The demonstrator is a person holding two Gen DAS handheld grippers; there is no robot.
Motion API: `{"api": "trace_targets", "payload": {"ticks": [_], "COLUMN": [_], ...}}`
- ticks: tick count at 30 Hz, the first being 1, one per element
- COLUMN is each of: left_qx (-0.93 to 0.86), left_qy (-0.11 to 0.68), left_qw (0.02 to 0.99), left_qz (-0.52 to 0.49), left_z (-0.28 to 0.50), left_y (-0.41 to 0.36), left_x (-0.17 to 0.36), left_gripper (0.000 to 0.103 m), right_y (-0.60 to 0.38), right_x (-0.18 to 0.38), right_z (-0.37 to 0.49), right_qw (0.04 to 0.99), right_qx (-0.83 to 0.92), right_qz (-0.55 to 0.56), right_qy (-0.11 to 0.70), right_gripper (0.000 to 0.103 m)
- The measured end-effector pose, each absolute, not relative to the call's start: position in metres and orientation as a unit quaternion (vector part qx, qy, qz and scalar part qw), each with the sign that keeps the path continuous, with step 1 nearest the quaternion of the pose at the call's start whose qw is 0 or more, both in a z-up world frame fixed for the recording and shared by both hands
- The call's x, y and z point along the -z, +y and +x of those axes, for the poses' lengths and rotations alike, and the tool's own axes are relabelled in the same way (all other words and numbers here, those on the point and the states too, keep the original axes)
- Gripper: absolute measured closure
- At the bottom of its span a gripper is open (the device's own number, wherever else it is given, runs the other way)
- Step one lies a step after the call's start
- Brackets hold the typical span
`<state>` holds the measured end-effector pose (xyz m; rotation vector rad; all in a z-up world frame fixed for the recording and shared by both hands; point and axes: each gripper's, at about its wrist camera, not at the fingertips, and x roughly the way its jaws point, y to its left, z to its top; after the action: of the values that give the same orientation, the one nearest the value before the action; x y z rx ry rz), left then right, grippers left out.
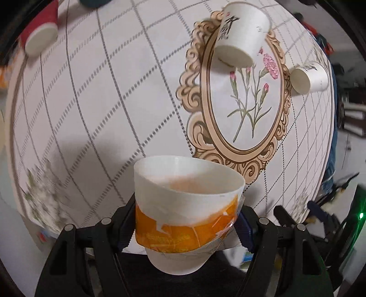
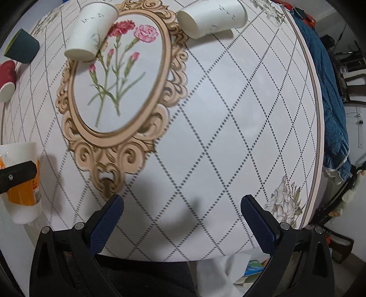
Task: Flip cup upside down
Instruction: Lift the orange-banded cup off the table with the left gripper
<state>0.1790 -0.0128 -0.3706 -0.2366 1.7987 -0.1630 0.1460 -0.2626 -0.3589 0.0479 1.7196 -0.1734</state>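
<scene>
My left gripper (image 1: pixel 185 226) is shut on a white cup with an orange label (image 1: pixel 183 219), held above the near edge of the round table (image 1: pixel 114 102) with its open mouth facing up and away. The same cup shows at the left edge of the right wrist view (image 2: pixel 20 182), with a left finger (image 2: pixel 18 173) across it. My right gripper (image 2: pixel 183 226) is open and empty over the near part of the table.
Two white paper cups stand upside down by the printed oval flower frame (image 2: pixel 82 32) (image 2: pixel 210 19), also seen in the left wrist view (image 1: pixel 242 34) (image 1: pixel 308 76). A red cup (image 1: pixel 41 29) and a dark teal cup (image 2: pixel 21 46) stand upside down at the far left. Blue cloth (image 2: pixel 329 102) hangs at the table's right edge.
</scene>
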Motion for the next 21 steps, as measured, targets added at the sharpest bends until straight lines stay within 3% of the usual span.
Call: {"api": "trace_targets", "payload": {"ticks": [8,21], "left_qx": [0.054,0.058], "left_qy": [0.780,0.771], "left_qw": [0.610,0.633], "left_qz": [-0.133,-0.045], "left_z": [0.187,0.206], "left_y": [-0.029,-0.059], "left_x": [0.398,0.414], "left_gripper": [0.031,0.031], "right_y": [-0.285,-0.294], "right_x": [0.369,0.379], "right_z": [0.139,0.148], "right_qw": [0.644,0.640], "right_qx": [0.077,0.094], "right_qz": [0.015,0.026], "right_qy": [0.761,0.762], "right_gripper": [0.000,0.000]}}
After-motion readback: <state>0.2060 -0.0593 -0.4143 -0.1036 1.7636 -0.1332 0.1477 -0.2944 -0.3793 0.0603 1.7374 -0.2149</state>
